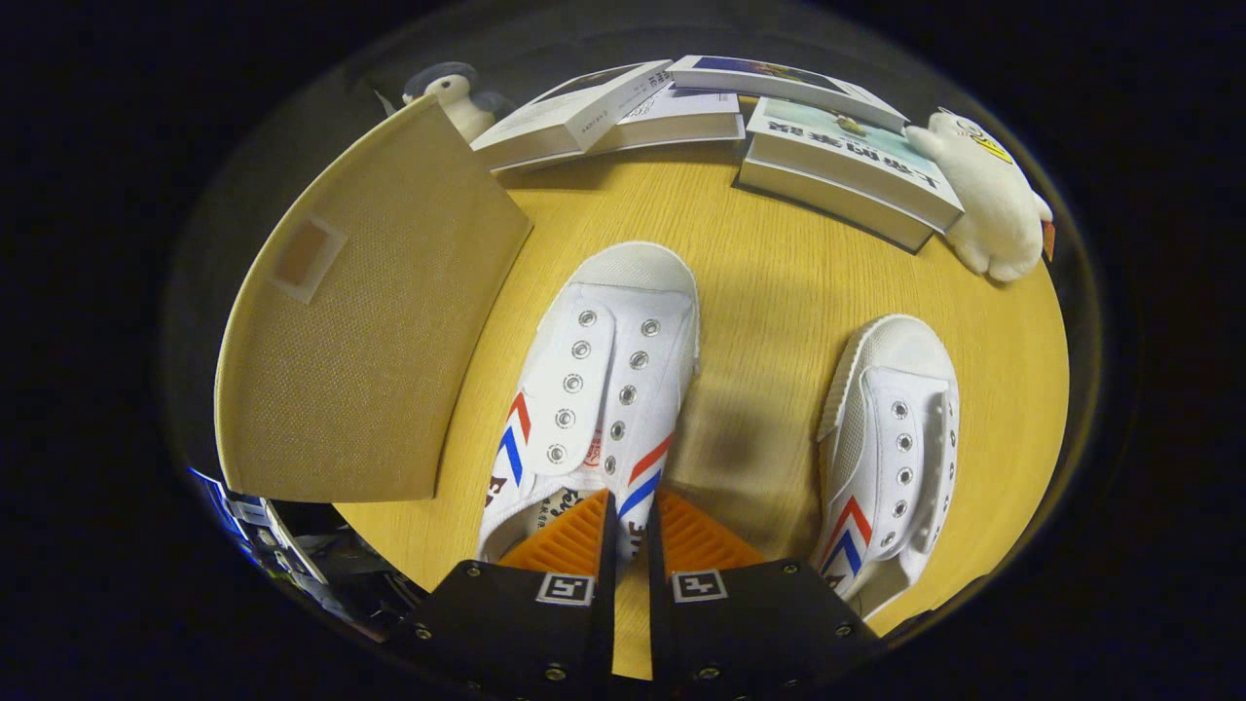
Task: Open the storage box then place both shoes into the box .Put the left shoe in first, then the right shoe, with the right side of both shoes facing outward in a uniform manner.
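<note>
Pinching the side wall of the nearer shoe (594, 389) at its heel end, the tool (628, 521) has its two fingers drawn almost together with the canvas collar between them, so it is closed on that shoe. The hold is a thin one on soft fabric close to the opening: if the shoe is lifted from here, the toe may sag and swing, or the cloth may slide out between the ribbed pads. A swing could turn the wrong side outward before it reaches the box.

The shoe is white canvas with metal eyelets, a pebbled rubber toe cap and striped chevrons on its flank. The second shoe (891, 448) lies to the right of the fingers, apart from the first. Ahead and to the left rises the storage box's lid (360, 331), a stiff woven beige panel, standing open. Beyond lie books (857, 170) and two plush toys on the pale wood-grain bench (769, 273).
</note>
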The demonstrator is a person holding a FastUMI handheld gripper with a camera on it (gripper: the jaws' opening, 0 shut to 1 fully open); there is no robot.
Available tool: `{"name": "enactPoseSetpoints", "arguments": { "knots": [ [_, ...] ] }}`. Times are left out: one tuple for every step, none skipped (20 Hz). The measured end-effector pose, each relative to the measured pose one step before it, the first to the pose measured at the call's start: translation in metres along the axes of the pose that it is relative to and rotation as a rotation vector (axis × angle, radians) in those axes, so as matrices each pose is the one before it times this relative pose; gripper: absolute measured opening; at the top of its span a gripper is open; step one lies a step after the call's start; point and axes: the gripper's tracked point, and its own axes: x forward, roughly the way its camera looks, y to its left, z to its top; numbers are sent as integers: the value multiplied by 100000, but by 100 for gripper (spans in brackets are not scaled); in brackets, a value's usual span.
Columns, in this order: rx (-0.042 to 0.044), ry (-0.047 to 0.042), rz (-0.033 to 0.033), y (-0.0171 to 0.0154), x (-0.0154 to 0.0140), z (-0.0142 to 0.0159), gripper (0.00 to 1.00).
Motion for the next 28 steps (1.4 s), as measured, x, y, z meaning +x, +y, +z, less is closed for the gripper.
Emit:
{"name": "enactPoseSetpoints", "arguments": {
  "knots": [
    [190, -104, 877, 318, 365, 23, 0],
    [1242, -47, 1614, -19, -365, -35, 0],
    [3054, -130, 2041, 72, -73, 45, 0],
    [4705, 659, 3265, 247, -273, 58, 0],
    [4853, 133, 3460, 173, -354, 198, 0],
    [2123, 454, 2325, 79, -372, 223, 0],
    [748, 668, 604, -49, -382, 97, 0],
    [-391, 510, 435, -9, -297, -6, 0],
    [-641, 572, 484, 72, -304, -60, 0],
    [-87, 642, 611, 98, -382, -128, 0],
    [706, 329, 1188, 285, -430, -195, 0],
    [647, -6, 1207, 301, -405, -17, 0],
    [486, -292, 1340, 372, -478, -25, 0],
    [349, -264, 929, 372, -645, 98, 0],
    [152, -233, 585, 415, -756, 61, 0],
    [-135, -596, 526, 532, -948, 166, 0],
    [-443, -1028, 565, 506, -838, 334, 0],
    [-612, -1004, 491, 589, -1126, 327, 0],
    [-403, -990, 424, 587, -1026, 386, 0],
    [-510, -1336, 23, 565, -1065, 408, 0],
    [-1533, -1692, -50, 647, -1116, 589, 0],
    [-1640, -1783, 41, 639, -970, 533, 0],
    [-1173, -1901, 565, 769, -1014, 664, 0],
    [-694, -1489, 1146, 807, -773, 603, 0],
    [-370, -1523, 1890, 1058, -804, 655, 0],
    [-699, -2005, 2417, 1212, -750, 748, 0],
    [-903, -1617, 1953, 1134, -585, 706, 0],
    [-1299, -1154, 1553, 938, -400, 576, 0]
  ]
}}
